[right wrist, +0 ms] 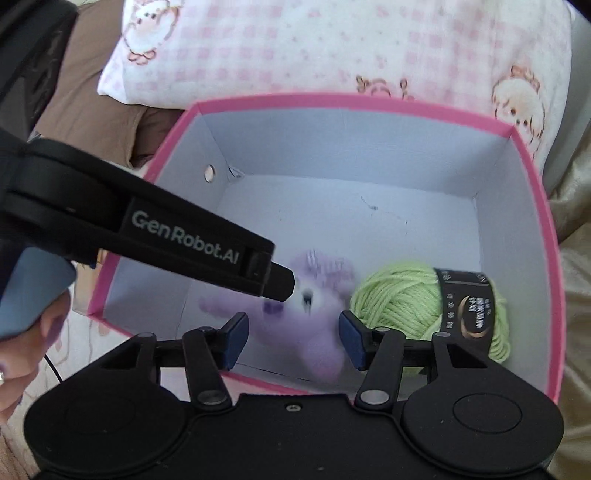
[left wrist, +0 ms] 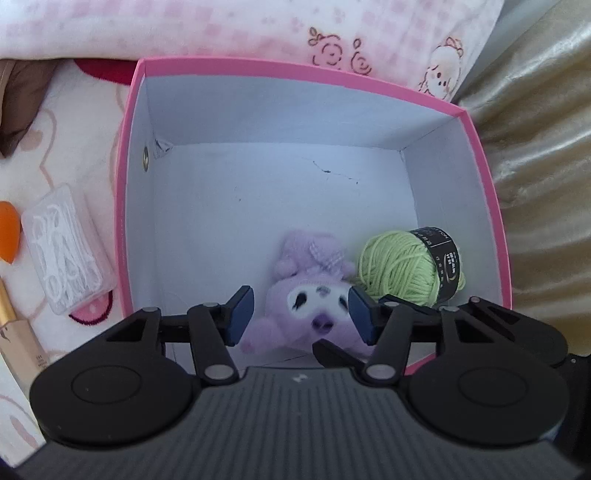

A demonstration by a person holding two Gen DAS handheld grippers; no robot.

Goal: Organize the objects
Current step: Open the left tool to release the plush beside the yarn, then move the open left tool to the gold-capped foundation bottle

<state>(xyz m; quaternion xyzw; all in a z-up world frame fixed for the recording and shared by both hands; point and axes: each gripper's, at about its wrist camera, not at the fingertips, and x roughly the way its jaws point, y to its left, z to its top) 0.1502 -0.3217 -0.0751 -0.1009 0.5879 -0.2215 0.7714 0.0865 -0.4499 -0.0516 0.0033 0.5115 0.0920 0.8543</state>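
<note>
Item 1, container: pink box point(left wrist: 127, 206), lid off, white inside, set on a patterned bed cover point(left wrist: 55, 140) with a pink checked pillow point(left wrist: 221, 29) behind it.

Item 2, contents: purple plush toy point(left wrist: 310, 295) lay on the box floor against the near wall, face up. Green yarn ball point(left wrist: 402, 266) with a black paper band lay just beside it, toward the near right corner. In the right wrist view the toy showed blurred, so I could not tell whether it had settled.

Item 3, not yet stowed: clear case of white floss picks point(left wrist: 64, 251) lay outside the box, just beside its left wall; an orange sponge point(left wrist: 7, 232) and a gold-capped tube point(left wrist: 14, 328) lay further left.

Item 4, left gripper point(left wrist: 301, 317): jaws spread apart above the toy, grasping nothing that I could see.

Item 5, right gripper point(right wrist: 291, 339): jaws likewise spread and empty, poised over the near rim of the box.

Step in hand, as I judged it: the toy was being deposited or had just been let go. Next move likely called for lifting my left gripper out over the left wall, then closing on the floss case across its narrow sides, since its smooth plastic could slip.
</note>
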